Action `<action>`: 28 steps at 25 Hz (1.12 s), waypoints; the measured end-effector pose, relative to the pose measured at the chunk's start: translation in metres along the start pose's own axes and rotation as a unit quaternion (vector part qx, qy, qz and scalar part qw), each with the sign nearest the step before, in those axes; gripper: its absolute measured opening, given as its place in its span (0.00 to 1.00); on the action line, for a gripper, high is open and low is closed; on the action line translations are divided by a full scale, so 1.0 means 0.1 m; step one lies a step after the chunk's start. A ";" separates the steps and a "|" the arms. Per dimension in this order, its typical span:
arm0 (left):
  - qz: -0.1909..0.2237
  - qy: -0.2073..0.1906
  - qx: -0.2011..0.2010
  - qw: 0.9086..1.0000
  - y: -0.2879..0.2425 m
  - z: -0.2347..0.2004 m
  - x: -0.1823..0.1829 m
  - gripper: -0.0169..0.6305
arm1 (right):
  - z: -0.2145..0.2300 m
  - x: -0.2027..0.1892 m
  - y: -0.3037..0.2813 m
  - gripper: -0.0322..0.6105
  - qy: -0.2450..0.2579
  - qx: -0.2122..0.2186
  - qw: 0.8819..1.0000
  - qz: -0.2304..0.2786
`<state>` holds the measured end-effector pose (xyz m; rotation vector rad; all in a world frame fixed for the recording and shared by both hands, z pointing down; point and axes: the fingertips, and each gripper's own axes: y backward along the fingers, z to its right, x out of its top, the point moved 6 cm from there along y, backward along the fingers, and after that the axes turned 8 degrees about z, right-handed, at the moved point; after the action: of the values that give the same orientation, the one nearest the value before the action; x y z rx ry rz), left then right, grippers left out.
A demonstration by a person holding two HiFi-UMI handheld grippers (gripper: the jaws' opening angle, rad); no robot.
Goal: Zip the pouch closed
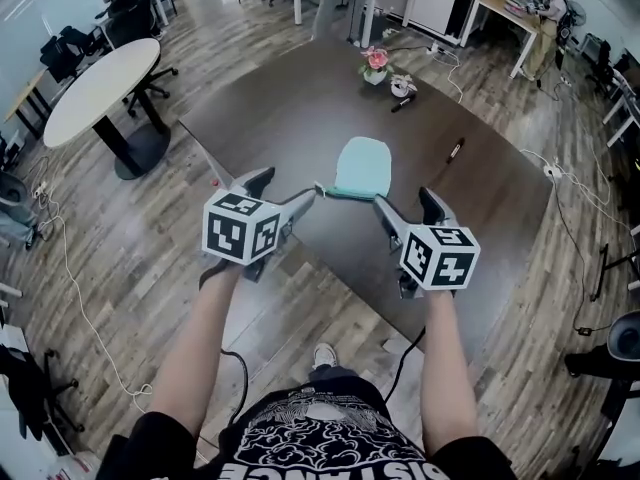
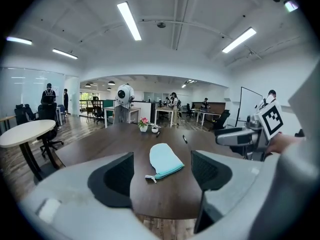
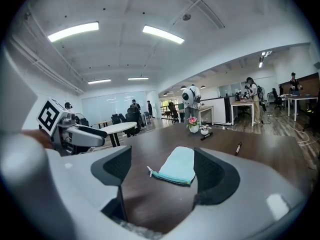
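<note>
I am holding my left gripper (image 1: pixel 285 188) and right gripper (image 1: pixel 408 204) at the near edge of the dark table (image 1: pixel 270 108), both with jaws spread and grasping nothing. The light blue pouch (image 1: pixel 362 166) is lying flat just beyond and between them, its zipper pull (image 1: pixel 319 189) pointing left.
</note>
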<state>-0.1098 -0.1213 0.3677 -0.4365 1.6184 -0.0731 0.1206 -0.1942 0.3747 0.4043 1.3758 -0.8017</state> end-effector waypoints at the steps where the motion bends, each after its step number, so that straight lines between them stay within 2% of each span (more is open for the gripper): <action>1: -0.002 0.000 -0.002 1.000 -0.06 -0.01 0.01 0.58 | 0.03 0.00 -0.04 0.64 0.000 0.000 1.000 -0.002; 11: -0.014 -0.004 -0.002 1.000 -0.52 -0.21 0.08 0.58 | 0.40 0.04 -0.42 0.64 -0.013 -0.018 1.000 0.000; 19: -0.012 -0.006 -0.008 1.000 -0.70 -0.36 0.10 0.58 | 0.46 0.03 -0.59 0.64 -0.010 -0.034 0.999 0.003; 28: -0.010 -0.010 -0.055 0.998 -0.99 -0.55 0.11 0.58 | 0.41 -0.04 -0.70 0.64 -0.001 -0.075 0.997 -0.011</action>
<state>-0.1400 -0.2275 0.3930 -0.5377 1.6026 0.0051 0.1002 -0.2692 0.3994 0.2718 1.4295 -0.7114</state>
